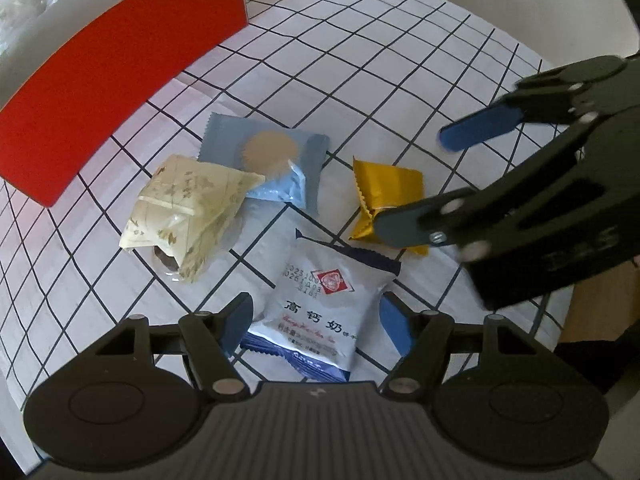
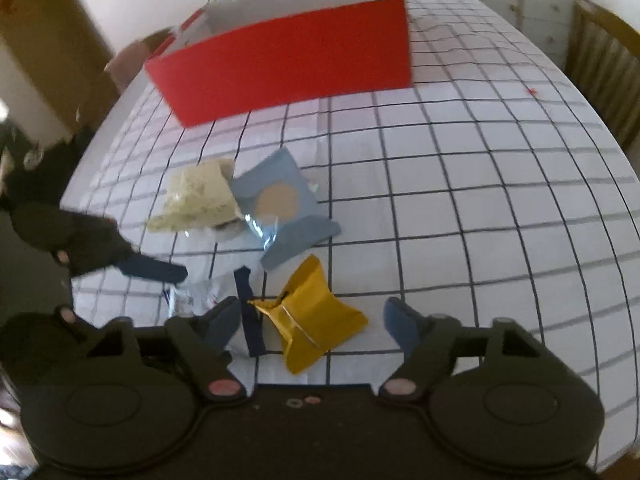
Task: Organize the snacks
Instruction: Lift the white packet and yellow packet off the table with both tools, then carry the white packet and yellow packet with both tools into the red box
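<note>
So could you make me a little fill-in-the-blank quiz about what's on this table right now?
1. The box behind the snacks is coloured ____.
2. The left hand-held gripper is open around the white and ____ packet.
3. The right hand-held gripper is open over the ____ packet.
4. The cream packet overlaps the light ____ packet.

Missing words: red; blue; gold; blue
</note>
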